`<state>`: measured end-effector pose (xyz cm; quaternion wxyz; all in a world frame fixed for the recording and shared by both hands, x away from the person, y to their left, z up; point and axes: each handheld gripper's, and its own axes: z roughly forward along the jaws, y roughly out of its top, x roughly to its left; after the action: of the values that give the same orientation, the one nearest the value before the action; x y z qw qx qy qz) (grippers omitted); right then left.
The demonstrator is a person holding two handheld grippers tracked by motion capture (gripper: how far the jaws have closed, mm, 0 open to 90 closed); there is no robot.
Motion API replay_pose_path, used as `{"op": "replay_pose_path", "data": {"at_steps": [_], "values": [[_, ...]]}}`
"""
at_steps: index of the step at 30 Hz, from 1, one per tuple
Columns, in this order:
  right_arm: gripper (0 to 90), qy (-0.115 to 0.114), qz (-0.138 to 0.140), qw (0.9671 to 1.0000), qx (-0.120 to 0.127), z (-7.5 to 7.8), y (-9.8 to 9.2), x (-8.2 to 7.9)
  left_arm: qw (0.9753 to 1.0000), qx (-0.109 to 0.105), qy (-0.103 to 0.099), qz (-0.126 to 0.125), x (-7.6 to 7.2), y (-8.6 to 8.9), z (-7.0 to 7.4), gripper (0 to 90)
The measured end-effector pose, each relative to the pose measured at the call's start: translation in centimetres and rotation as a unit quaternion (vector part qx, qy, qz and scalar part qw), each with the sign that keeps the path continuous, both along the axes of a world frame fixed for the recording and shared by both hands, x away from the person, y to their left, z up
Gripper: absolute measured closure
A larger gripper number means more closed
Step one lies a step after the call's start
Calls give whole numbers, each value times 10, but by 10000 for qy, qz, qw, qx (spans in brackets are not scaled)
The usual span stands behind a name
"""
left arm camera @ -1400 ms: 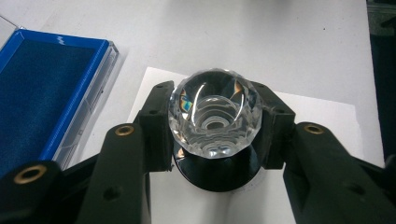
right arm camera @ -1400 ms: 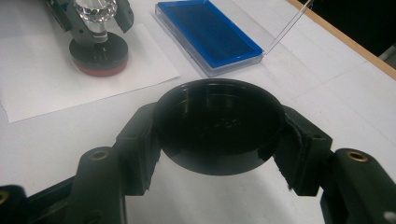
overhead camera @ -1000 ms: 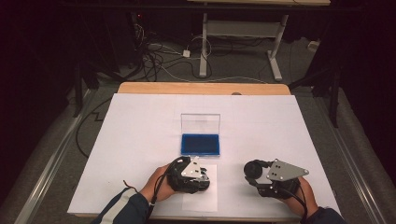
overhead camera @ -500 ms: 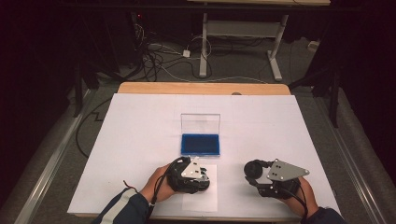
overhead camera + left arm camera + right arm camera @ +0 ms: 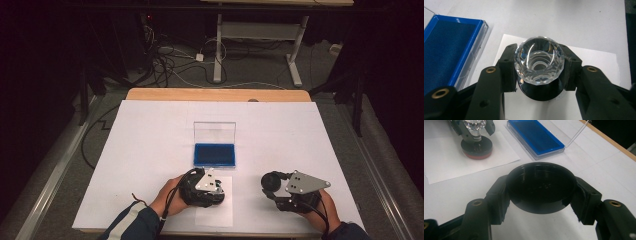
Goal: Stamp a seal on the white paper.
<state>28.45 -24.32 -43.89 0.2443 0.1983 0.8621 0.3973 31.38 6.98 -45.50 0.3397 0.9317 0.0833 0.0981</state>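
Clear faceted glass filled the middle of my left gripper view: the crystal knob (image 5: pixel 539 61) of a stamp, clamped between my left gripper (image 5: pixel 539 67)'s two jaws, one pad pressed to each side of it. Below the knob I saw the stamp's black base (image 5: pixel 541 91) standing on a white paper sheet (image 5: pixel 596 62). That view gave me the facets and the grip, yet not the base's underside. My right gripper view supplied it from across the table: there the stamp (image 5: pixel 476 143) stood upright on the paper, with a red rim at the very bottom of its black base, flat against the sheet.

From the high view, my left gripper (image 5: pixel 202 187) sat over the paper (image 5: pixel 215 212) at the near edge of the white table (image 5: pixel 150 150), too small there for me to make out the knob.

My right gripper (image 5: pixel 541 188) was closed on a round black cap (image 5: pixel 541 186), hollow side up, held by its wall between both jaws. In the high view the cap (image 5: pixel 272 181) showed as a dark disc ahead of my right hand (image 5: pixel 327 210), well apart from the stamp.

An open case with a blue pad (image 5: pixel 214 155) lay just beyond the paper, its clear lid (image 5: pixel 214 132) standing up at the far side. The left gripper view showed the blue pad (image 5: pixel 446 47) just beside the sheet.
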Motion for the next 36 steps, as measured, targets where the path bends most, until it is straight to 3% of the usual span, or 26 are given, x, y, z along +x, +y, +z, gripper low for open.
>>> {"op": "replay_pose_path", "data": {"at_steps": [15,20,22,36], "values": [[387,16,12,10000,-8,-1,1,0,9999,91,-143,23,-2,-2,-1,543],[386,9,7,10000,6,0,0,0,10000,-4,-21,16,0,0,1,542],[386,10,-9,10000,14,0,0,0,9998,-154,151,-40,1,1,3,542],[386,-15,-11,10000,23,1,-1,0,9983,-539,-215,110,-3,15,37,542]]}}
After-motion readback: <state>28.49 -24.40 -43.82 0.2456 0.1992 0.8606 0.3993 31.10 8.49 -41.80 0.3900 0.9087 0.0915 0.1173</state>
